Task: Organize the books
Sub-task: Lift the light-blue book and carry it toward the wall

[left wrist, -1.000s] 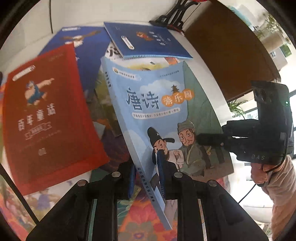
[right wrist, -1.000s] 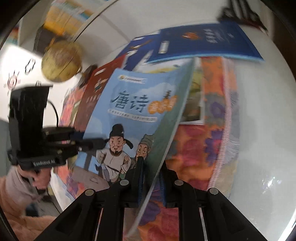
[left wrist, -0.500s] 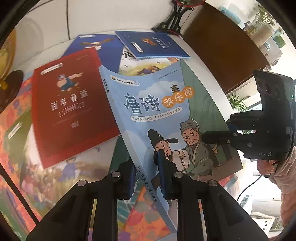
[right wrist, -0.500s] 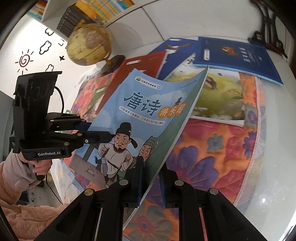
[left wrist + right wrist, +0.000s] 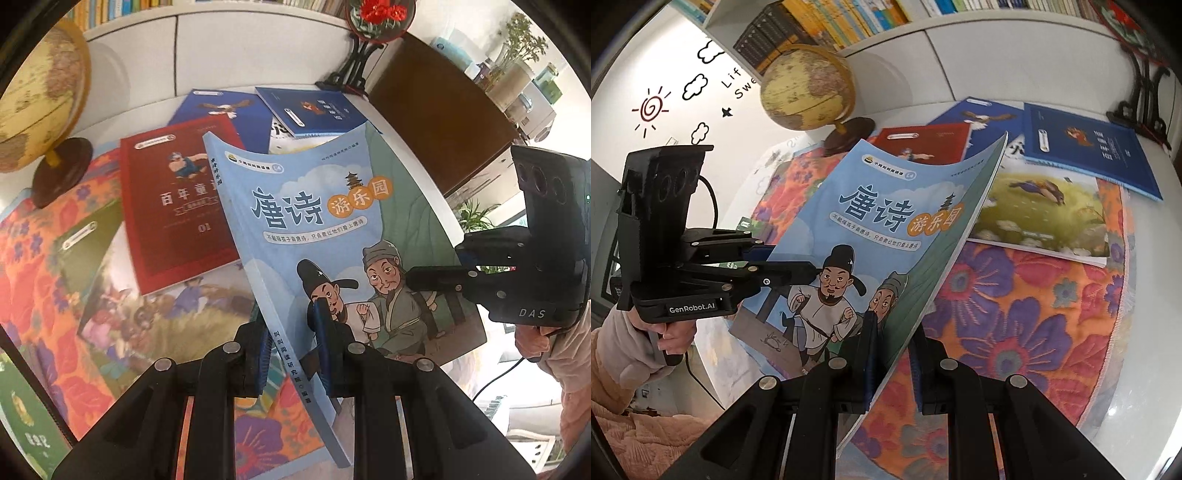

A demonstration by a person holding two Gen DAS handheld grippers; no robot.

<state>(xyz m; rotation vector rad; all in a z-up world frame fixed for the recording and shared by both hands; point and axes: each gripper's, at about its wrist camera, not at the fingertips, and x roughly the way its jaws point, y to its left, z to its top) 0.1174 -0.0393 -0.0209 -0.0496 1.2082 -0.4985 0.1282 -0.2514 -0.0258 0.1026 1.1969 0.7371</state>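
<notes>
A light blue book [image 5: 306,206] with two cartoon men on its cover hangs tilted above the table, held from both sides. My left gripper [image 5: 291,332] is shut on its spine edge near the lower corner. My right gripper [image 5: 892,343] is shut on the opposite, open edge of the same book [image 5: 886,206]. Each gripper shows in the other's view: the right gripper [image 5: 413,280] at the cover's right, the left gripper [image 5: 798,264] at its left. Under the book lie a red book [image 5: 173,206], two dark blue books [image 5: 314,110] and a meadow picture book [image 5: 1041,214].
A floral cloth [image 5: 1034,314] covers the round white table [image 5: 1145,369]. A globe [image 5: 807,88] stands at the back left, a black carved stand [image 5: 354,66] at the back right. A green book [image 5: 85,251] lies left. A shelf of books [image 5: 831,18] runs behind. A brown cabinet [image 5: 436,110] stands beyond the table.
Both grippers have lifted the light blue book higher off the pile and drawn back. The globe, the shelf and more of the table have come into view.
</notes>
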